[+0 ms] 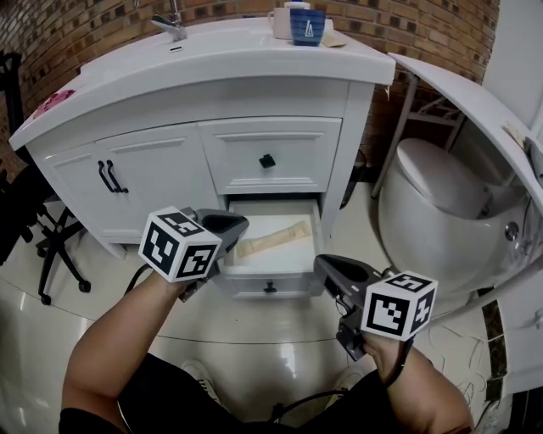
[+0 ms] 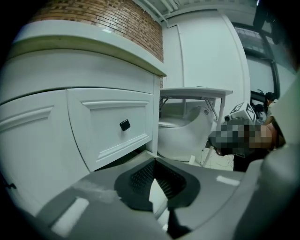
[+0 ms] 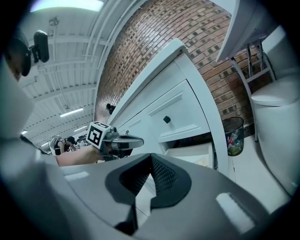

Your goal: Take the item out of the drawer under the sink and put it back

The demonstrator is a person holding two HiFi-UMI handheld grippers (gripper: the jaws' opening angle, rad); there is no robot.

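Apparently flat packet [image 1: 273, 238], diagonal, in open drawer [image 1: 246, 281]

— Where's the open drawer [image 1: 293, 284]?
— Lowest on the right half of the vanity cabinet [image 1: 76, 169], under the shut drawer [image 1: 270, 157]. The double doors [image 1: 127, 174] are left of both.
— Anything in it?
— A long packet [image 1: 273, 237], lying slantwise.
— On the counter?
— Faucet [image 1: 174, 25] rear left, two cups [image 1: 299, 24] rear right.
— Around it?
— Toilet [image 1: 441, 203] right, waste bin [image 3: 233, 136] between them by the wall, chair [image 1: 51, 242] left. The left gripper [image 1: 240, 223] is at the drawer's left edge, the right gripper [image 1: 324, 265] before its right corner.
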